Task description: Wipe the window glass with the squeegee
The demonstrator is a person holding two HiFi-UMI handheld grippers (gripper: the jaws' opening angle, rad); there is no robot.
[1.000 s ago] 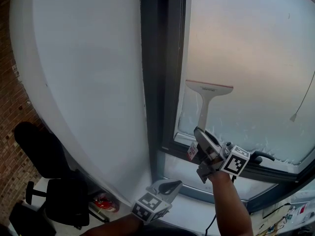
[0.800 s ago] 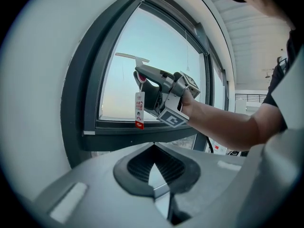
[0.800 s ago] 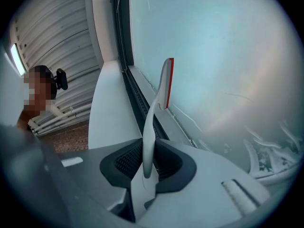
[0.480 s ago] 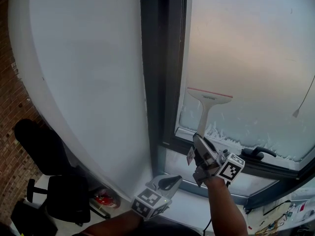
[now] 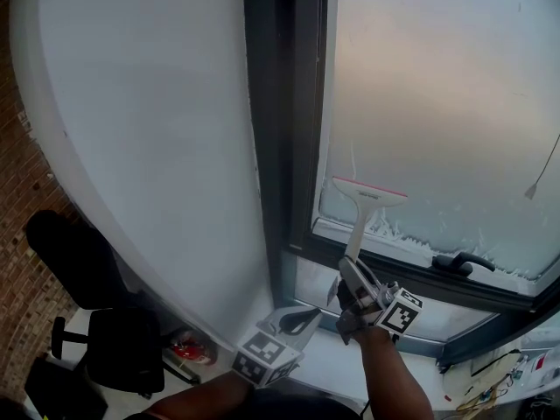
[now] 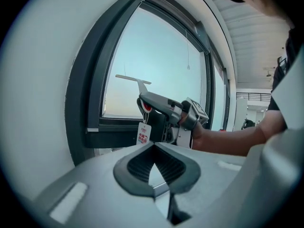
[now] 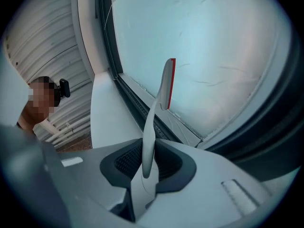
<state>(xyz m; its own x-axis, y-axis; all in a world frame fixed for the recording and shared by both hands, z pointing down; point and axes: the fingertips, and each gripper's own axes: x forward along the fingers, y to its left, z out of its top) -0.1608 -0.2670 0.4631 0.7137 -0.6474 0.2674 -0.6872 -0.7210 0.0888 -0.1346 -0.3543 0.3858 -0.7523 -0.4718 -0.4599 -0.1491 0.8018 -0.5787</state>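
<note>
Head view: right tongs (image 5: pixel 351 275) clamp squeegee (image 5: pixel 367 197) against lower window glass (image 5: pixel 437 103).

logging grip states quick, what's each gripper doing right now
Left gripper: shut, holding nothing.
Right gripper: shut on the squeegee handle.

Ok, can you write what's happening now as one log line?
right gripper: shut on squeegee | blade: low on window glass, near bottom frame | left gripper: shut, empty, away from glass
</note>
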